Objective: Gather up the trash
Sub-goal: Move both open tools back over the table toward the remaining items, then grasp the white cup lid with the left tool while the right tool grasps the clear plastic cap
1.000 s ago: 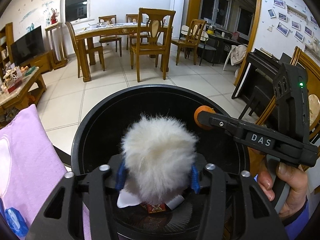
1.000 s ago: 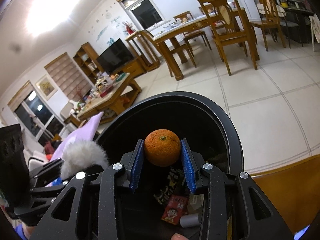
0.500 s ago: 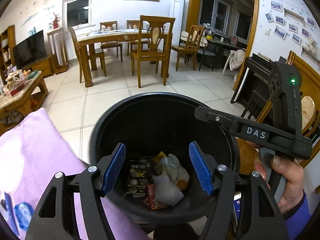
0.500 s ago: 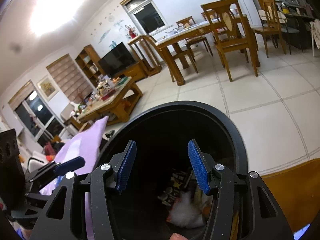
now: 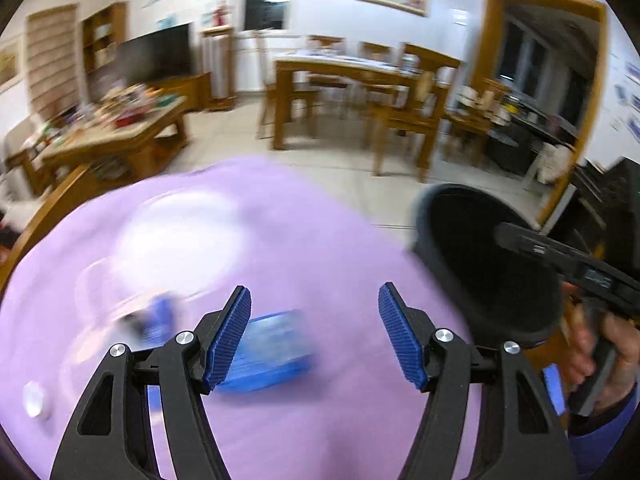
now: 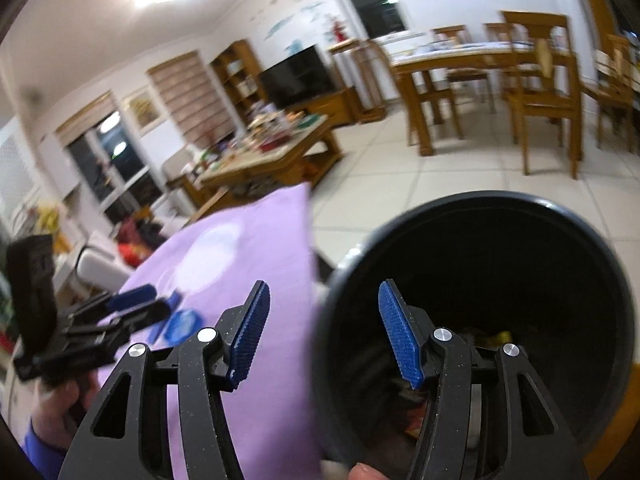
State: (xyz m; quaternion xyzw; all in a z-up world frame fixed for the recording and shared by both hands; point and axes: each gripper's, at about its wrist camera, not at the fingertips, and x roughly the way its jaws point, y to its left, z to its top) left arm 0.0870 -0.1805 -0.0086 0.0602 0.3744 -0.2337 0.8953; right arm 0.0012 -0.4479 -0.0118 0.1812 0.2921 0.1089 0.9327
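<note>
My left gripper (image 5: 315,292) is open and empty above a purple cloth (image 5: 320,220). A blurred blue packet (image 5: 268,356) lies on the cloth just under its left pad, and a smaller blue item (image 5: 162,316) lies further left. The black trash bin (image 5: 424,200) stands at the cloth's right edge. My right gripper (image 6: 324,286) straddles the bin rim (image 6: 480,196); its jaws are opening with nothing between them. Wrappers (image 6: 496,338) lie deep inside the bin. In the right wrist view the left gripper (image 6: 140,304) hovers over the blue items (image 6: 182,326).
A small white object (image 5: 34,398) sits at the cloth's left edge. Beyond the cloth are a cluttered wooden coffee table (image 5: 112,140), a dining table (image 5: 360,72) with chairs, a TV (image 6: 296,76) and tiled floor (image 6: 460,176).
Both grippers let go of their loads, a white fluffy ball and an orange, into the bin. They then swung left, the left one from over the bin to over the purple cloth.
</note>
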